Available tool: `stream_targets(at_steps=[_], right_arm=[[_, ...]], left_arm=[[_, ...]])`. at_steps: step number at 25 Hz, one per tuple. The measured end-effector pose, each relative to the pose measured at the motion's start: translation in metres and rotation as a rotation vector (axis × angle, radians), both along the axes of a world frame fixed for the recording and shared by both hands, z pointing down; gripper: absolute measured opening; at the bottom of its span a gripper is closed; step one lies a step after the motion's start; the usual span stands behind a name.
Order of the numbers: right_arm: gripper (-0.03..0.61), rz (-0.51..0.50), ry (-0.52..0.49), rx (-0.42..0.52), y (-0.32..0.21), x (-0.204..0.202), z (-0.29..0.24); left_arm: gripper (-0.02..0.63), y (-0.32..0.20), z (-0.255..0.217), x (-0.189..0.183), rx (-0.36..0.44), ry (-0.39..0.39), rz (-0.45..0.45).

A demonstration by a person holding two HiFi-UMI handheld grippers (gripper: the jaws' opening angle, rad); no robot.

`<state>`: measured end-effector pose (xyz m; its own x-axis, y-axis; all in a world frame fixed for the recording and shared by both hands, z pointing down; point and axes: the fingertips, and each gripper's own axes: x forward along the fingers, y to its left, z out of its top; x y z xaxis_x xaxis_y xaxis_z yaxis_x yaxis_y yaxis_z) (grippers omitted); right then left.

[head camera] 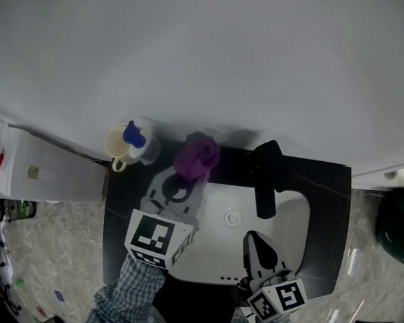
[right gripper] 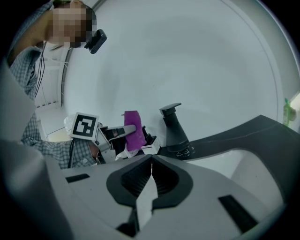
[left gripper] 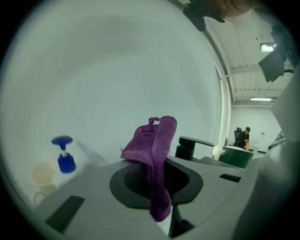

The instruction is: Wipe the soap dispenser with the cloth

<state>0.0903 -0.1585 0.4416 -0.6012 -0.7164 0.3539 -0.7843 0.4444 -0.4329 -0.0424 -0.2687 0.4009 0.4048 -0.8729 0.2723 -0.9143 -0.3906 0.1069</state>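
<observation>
A purple cloth (head camera: 197, 157) hangs bunched from the tips of my left gripper (head camera: 187, 176), which is shut on it above the back left rim of the sink. In the left gripper view the cloth (left gripper: 157, 145) droops down between the jaws of that gripper (left gripper: 158, 190). The soap dispenser (head camera: 136, 140), clear with a blue pump, stands to the left of the cloth, apart from it; its blue pump (left gripper: 64, 154) shows at lower left. My right gripper (head camera: 257, 245) hovers over the white basin, shut and empty (right gripper: 151, 165). From there the cloth (right gripper: 134, 129) appears beside the faucet (right gripper: 172, 127).
A cream mug (head camera: 116, 147) touches the dispenser's left side. The black faucet (head camera: 266, 177) rises behind the white basin (head camera: 294, 219), set in a black counter (head camera: 327, 200). A white box (head camera: 43, 168) lies at left, a dark green bin (head camera: 399, 221) at right. A white wall is behind.
</observation>
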Motion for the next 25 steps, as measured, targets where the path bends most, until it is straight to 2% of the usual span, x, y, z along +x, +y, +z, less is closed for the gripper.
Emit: stream_targets(at_steps=[2,5,9,13,16,21,25], right_arm=[[0.018,0.0,-0.003,-0.002,0.001,0.0,0.0],[0.018,-0.001,0.0,-0.008,0.003,0.002,0.002],[0.018,-0.001,0.005,-0.012,0.003,0.004,0.005],[0.018,0.009,0.001,-0.022,0.004,0.007,0.007],[0.018,0.006,-0.002,-0.024,0.005,0.007,0.008],[0.018,0.01,-0.002,-0.027,0.006,0.01,0.008],[0.018,0.015,0.005,-0.039,0.009,0.016,0.013]], left_arm=[[0.057,-0.011,-0.015,-0.01,0.042,-0.047,-0.047],[0.057,-0.025,-0.017,-0.014,0.036,-0.121,-0.09],[0.057,-0.036,-0.007,0.001,0.018,-0.143,-0.09],[0.057,-0.04,-0.002,0.015,0.045,-0.179,-0.093],[0.057,-0.041,0.006,0.029,0.034,-0.172,-0.075],[0.057,-0.04,0.041,0.038,-0.075,-0.124,-0.067],[0.057,-0.04,0.054,0.04,-0.09,-0.103,-0.069]])
